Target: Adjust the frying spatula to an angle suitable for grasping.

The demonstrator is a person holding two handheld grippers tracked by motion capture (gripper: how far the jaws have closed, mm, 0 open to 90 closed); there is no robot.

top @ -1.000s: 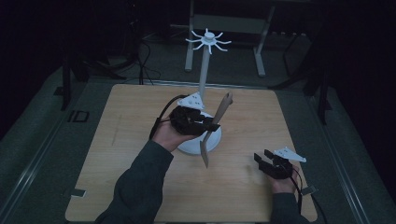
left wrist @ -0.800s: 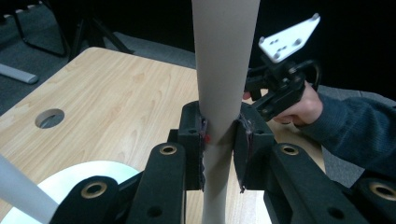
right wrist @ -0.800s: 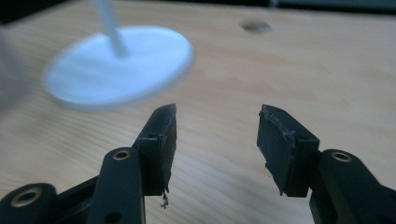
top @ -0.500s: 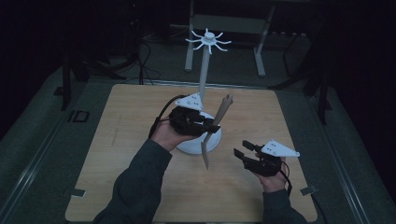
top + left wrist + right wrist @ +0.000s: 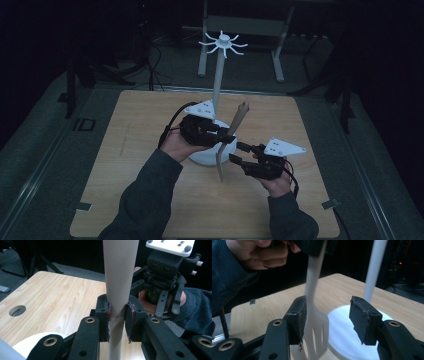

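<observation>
Your counter (image 5: 135,150) is pale matt wood grain; the spatula (image 5: 315,322) looks like smooth beige plastic, perhaps silicone.

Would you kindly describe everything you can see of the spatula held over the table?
The spatula is a pale, matte, slotted turner that looks like plastic. It hangs nearly upright, blade down, above the wooden table, in front of the white stand's base. The left gripper is shut on its handle. The right gripper's open jaws flank the blade; whether one pad touches it is unclear.

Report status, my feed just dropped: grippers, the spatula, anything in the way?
Left gripper shut on spatula handle, held upright. Right gripper open, jaws either side of the slotted blade. White stand close behind.
</observation>
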